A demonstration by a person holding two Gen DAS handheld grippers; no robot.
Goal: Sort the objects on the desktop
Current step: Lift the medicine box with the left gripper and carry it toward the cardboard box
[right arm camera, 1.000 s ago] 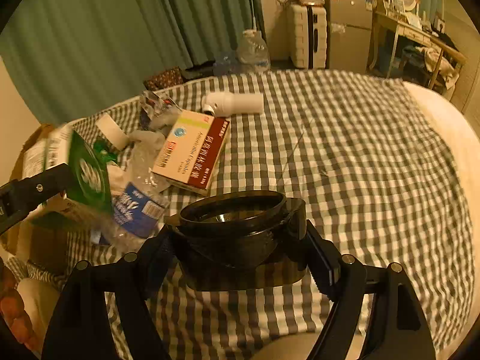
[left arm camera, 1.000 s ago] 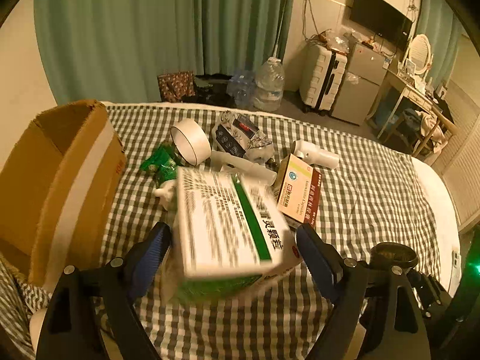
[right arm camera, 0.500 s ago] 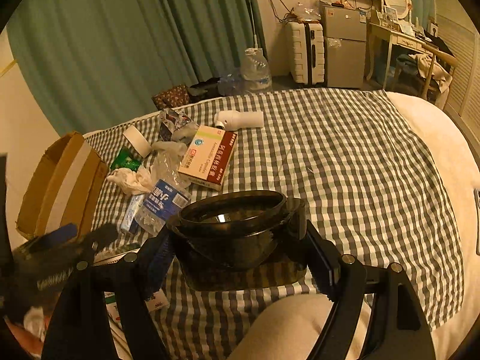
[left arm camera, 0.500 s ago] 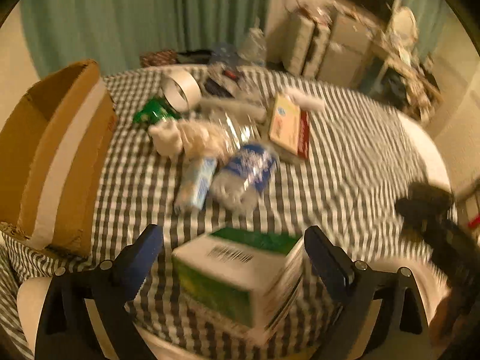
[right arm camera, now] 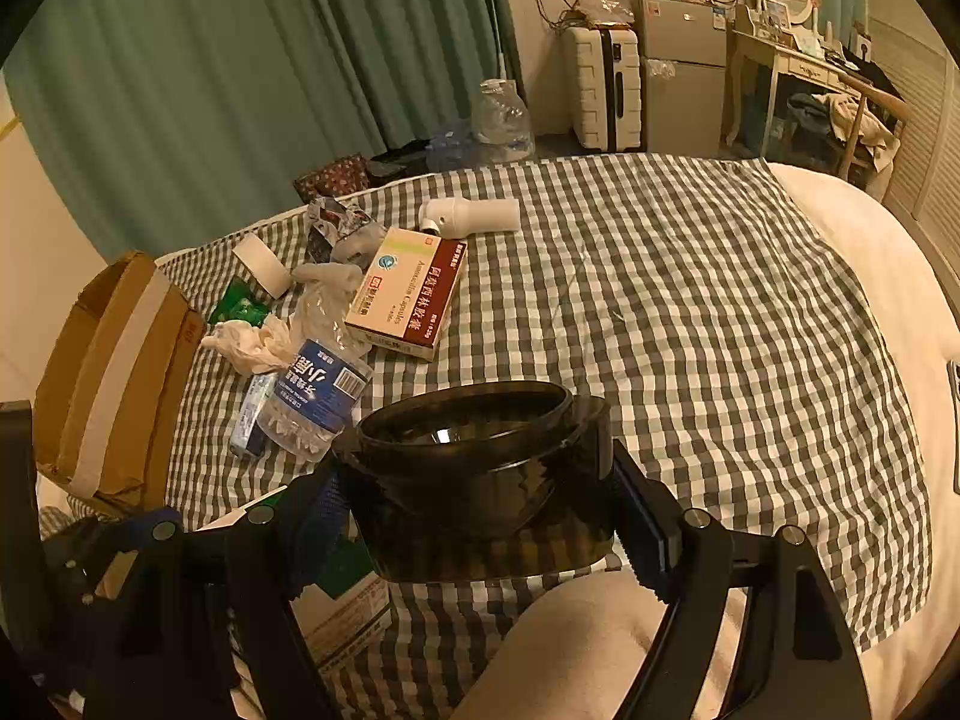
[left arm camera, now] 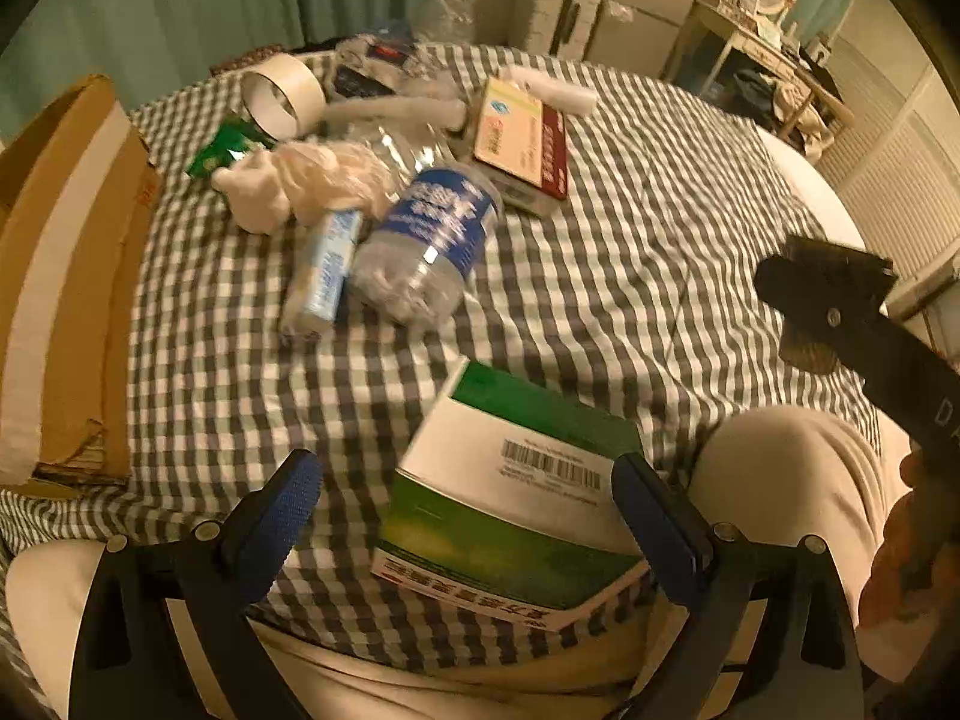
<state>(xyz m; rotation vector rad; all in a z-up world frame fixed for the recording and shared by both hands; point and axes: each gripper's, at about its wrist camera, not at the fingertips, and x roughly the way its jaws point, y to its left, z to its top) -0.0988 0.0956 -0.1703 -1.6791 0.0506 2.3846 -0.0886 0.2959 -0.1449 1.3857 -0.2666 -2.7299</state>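
Note:
My left gripper (left arm camera: 465, 495) is open; a green and white box (left arm camera: 516, 510) lies between its fingers on the near edge of the checked cloth, touching only the right finger. My right gripper (right arm camera: 480, 492) is shut on a dark round container (right arm camera: 480, 456), held above the cloth. Further back lie a crushed water bottle (left arm camera: 429, 240), a blue tube (left arm camera: 324, 270), white crumpled tissue (left arm camera: 288, 186), a red and cream medicine box (left arm camera: 522, 144), a tape roll (left arm camera: 282, 93), a green packet (left arm camera: 219, 150) and a white bottle (right arm camera: 471, 216).
An open cardboard box (left arm camera: 60, 252) stands at the table's left edge. The right gripper with the container (left arm camera: 840, 312) shows at the right of the left wrist view. A knee (left arm camera: 792, 480) sits at the near edge. Suitcase, fridge and desk stand behind.
My left gripper carried the green and white box back to the near table edge and has opened, so the box rests on the cloth. My right gripper rose slightly with the dark container.

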